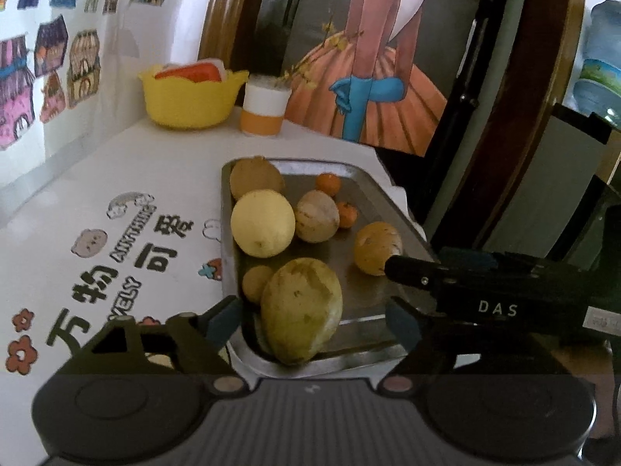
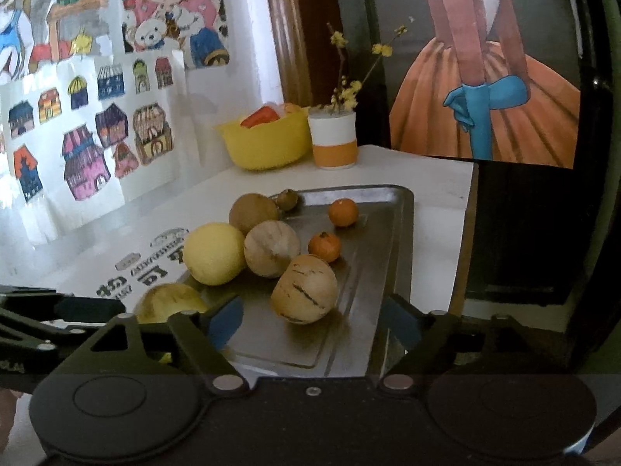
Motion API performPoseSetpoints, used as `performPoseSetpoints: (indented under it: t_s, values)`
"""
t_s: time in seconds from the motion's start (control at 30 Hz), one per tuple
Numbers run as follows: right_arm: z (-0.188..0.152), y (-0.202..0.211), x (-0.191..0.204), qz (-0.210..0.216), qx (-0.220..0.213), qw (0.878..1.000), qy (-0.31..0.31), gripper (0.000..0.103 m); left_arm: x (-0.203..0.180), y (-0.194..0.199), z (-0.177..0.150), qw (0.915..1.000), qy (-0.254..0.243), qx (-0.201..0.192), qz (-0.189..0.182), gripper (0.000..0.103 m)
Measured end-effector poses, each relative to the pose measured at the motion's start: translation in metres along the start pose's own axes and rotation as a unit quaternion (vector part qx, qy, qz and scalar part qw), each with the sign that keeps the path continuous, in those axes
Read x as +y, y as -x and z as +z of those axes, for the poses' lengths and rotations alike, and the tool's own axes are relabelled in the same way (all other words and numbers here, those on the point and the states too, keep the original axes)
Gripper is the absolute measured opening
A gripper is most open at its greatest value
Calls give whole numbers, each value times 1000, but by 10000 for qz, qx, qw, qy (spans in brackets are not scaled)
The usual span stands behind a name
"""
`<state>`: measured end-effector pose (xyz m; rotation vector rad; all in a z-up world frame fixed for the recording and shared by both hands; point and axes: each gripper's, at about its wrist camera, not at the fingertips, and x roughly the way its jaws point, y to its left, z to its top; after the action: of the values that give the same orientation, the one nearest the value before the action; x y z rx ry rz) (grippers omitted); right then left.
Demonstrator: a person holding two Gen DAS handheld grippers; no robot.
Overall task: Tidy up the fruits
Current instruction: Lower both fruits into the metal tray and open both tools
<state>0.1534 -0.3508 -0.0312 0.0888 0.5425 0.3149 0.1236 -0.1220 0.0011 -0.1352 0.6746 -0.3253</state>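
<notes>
All the fruit is sitting on the steel tray (image 1: 388, 209), so use that as your map. Both your grippers are spread wide with nothing in them: the left gripper (image 1: 312, 320) hangs over the tray's near edge, straddling the big yellow-green mango (image 1: 300, 310), and the right gripper (image 2: 312, 320) sits at the near right corner, just short of the tan scarred fruit (image 2: 304, 289).

My guess is the mango's the heavy one, smooth and a bit slippery, maybe soft, so grab it across the fat middle and go gentle. The lemon-yellow citrus (image 1: 263, 223) by the tray's left rim looks firm and easy to grip. The two small tangerines (image 2: 343, 212) toward the far side are light but will roll, so come straight down on them.
</notes>
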Motion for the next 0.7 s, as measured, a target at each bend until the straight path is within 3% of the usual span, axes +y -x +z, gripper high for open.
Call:
performPoseSetpoints:
  t_s: [0.27, 0.7]
  values:
    - [0, 20, 6, -86, -230, 9997, -58, 102, 8, 22, -1, 9992, 150, -337, 163, 101]
    - [-1, 44, 22, -320, -456, 9984, -31, 102, 25, 44, -5, 9940, 280, -743, 756, 102]
